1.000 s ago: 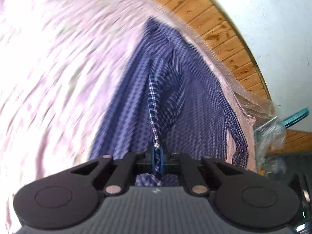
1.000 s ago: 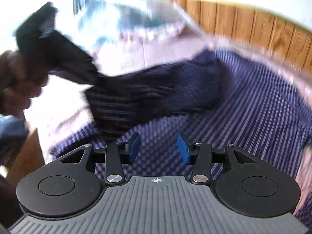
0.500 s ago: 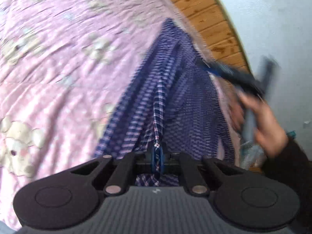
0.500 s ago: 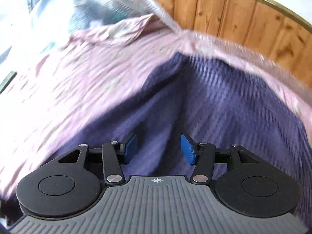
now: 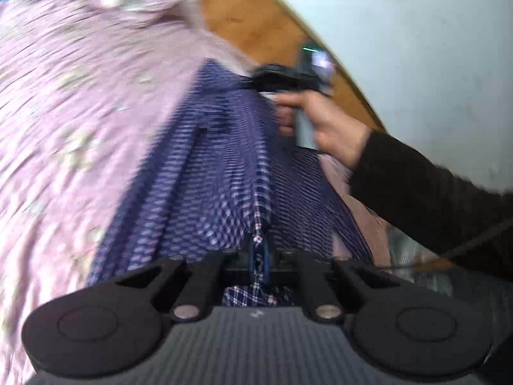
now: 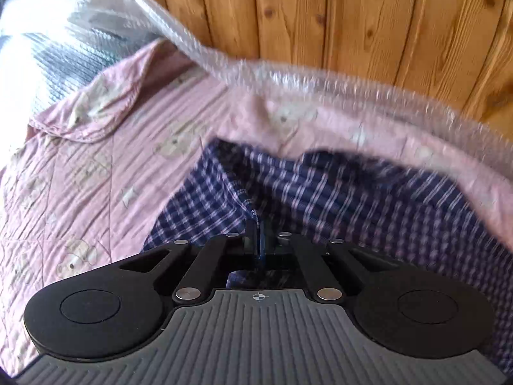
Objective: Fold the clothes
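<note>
A navy plaid shirt [image 5: 221,166] lies stretched over a pink quilt [image 5: 70,102]. My left gripper [image 5: 259,250] is shut on a near edge of the shirt, and the cloth runs taut away from it. In the right wrist view my right gripper [image 6: 258,234] is shut on a far edge of the same plaid shirt [image 6: 352,192]. From the left wrist view that right gripper [image 5: 275,78] shows at the shirt's far end, held by a hand [image 5: 323,125] in a dark sleeve.
The pink quilt [image 6: 96,160] with pale bear prints covers the bed. Bubble wrap [image 6: 224,61] lines its far edge against a wooden panel wall [image 6: 352,16]. A pale wall [image 5: 416,48] rises at the right in the left wrist view.
My right gripper was open above the shirt and is now shut on its far edge. The left gripper kept its hold while the view swung, and the hand moved further along the shirt.
</note>
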